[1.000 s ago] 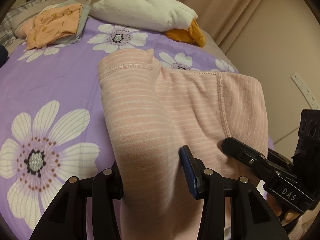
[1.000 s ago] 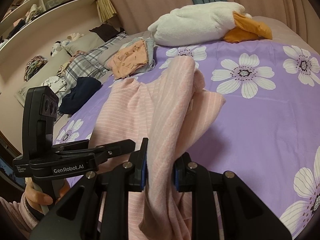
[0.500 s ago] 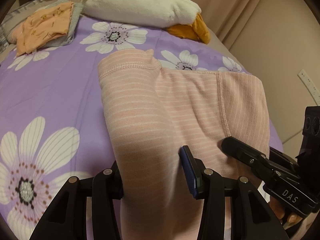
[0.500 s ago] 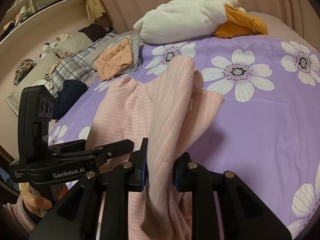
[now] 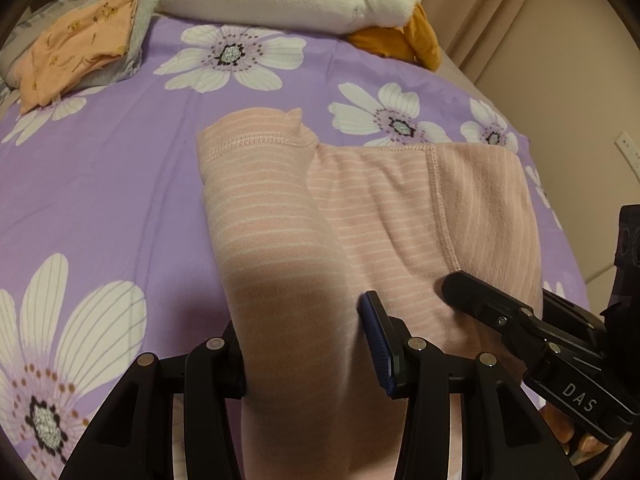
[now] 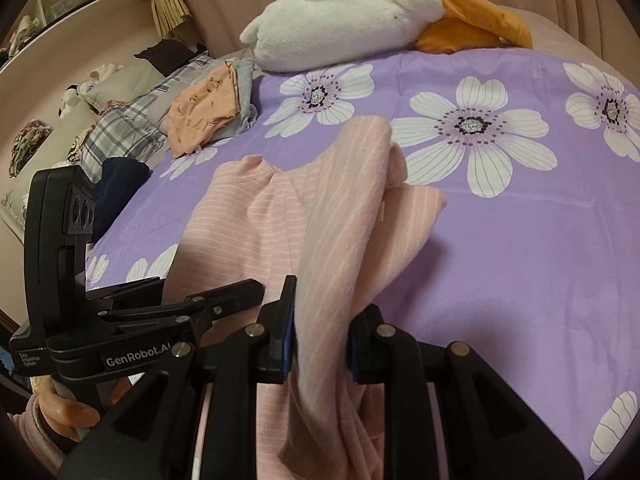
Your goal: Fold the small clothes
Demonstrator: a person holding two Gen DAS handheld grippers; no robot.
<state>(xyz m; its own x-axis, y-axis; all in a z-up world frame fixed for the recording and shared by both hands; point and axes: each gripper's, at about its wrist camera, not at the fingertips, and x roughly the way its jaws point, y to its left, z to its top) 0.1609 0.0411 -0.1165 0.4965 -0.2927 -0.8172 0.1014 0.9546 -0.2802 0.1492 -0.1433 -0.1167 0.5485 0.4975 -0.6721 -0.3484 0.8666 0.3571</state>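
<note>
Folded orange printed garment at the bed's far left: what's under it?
The folded orange printed garment lies on a folded grey garment whose edges stick out. Below both, purple flowered bedspread and plaid fabric. Anything more in the stack is covered.

On the bed [image 6: 540,260], the striped garment [image 6: 280,232] lies at the near edge, at 6 o'clock. Its near end runs up between the fingers of the left hand-held gripper [image 5: 304,344] and of the right hand-held gripper [image 6: 320,320], which stand side by side, left beside right. At 12 o'clock, along the bed's far edge, rests a plush toy [image 6: 360,20]. At 10 o'clock a stack of folded clothes [image 6: 208,108] sits on the bed, just beside a plaid pillow [image 6: 124,128] farther left.
</note>
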